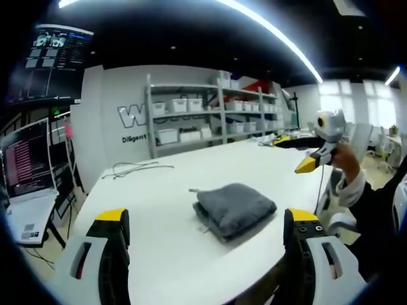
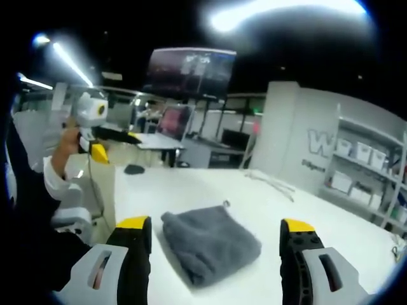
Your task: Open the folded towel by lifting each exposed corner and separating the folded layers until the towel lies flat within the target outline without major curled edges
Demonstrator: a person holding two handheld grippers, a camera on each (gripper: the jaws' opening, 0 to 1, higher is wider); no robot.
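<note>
A grey towel lies folded into a thick square on the white table, near its front edge. My left gripper is open, with its yellow-tipped jaws wide apart and held short of the towel. A hand holds my right gripper in the air at the right, above the table's edge. In the right gripper view the towel lies between and just beyond my right gripper's spread jaws, which touch nothing. A hand holds the left gripper high at the far left.
Loose cables lie on the table's far side. Behind it stand shelves with white bins. A laptop sits on a stand at the left. A small dark object rests on the table's far corner.
</note>
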